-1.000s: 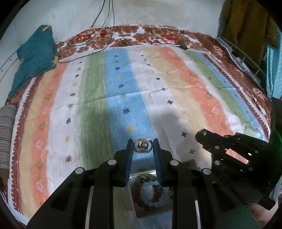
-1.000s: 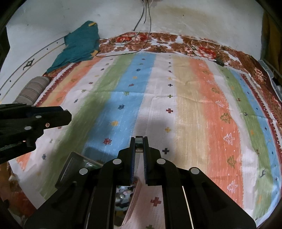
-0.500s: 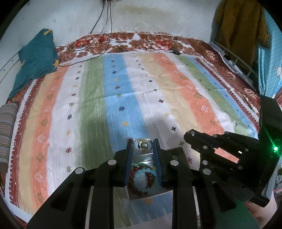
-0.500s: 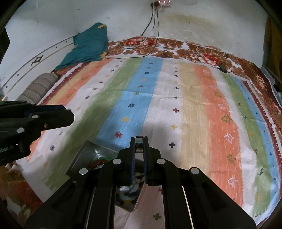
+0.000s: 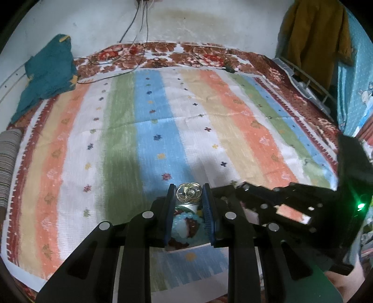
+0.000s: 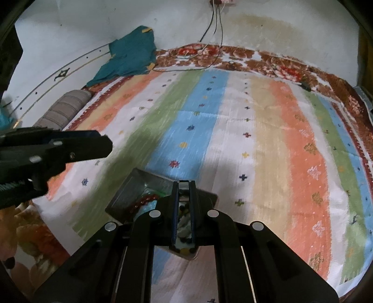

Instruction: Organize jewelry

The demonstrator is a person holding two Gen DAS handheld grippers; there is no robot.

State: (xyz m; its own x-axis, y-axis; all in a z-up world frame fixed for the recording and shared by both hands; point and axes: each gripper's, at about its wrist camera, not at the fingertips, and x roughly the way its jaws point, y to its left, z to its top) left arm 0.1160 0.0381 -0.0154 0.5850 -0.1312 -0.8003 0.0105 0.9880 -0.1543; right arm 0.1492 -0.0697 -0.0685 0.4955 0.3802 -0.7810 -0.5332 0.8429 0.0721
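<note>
**Mia:** Jewelry first! See the gold earring (image 5: 189, 193)? The left tool (image 5: 189, 194) squeezes it between its two blue tips. It has two shiny rings side by side.

**Ben:** Where is the rest?

**Mia:** In a shiny metal box (image 6: 137, 186) on the bed. The box sits right under the left tool, at 6 o'clock in that view. Inside are a light blue bead bracelet (image 5: 184, 225) and a dark red bead bracelet (image 5: 193, 227).

**Ben:** What about the right tool (image 6: 183, 184)?

**Mia:** Its tips are almost together, with only a thin gap. They pinch the far edge of the box. From the left camera, the right tool shows at 4 o'clock, with a green light (image 5: 360, 206) glowing on it.

**Ben:** What is the bed like?

**Mia:** It has a striped sheet (image 5: 163, 121) in blue, green, orange and white, with tiny flowers. A teal cloth (image 5: 47, 79) lies at 10 o'clock. Black wires (image 5: 139, 21) hang down the wall at 12 o'clock. A brown-yellow garment (image 5: 312, 39) hangs at 1 o'clock.

**Ben:** Any words to read?

**Mia:** No, I see no writing or brand names anywhere.
</note>
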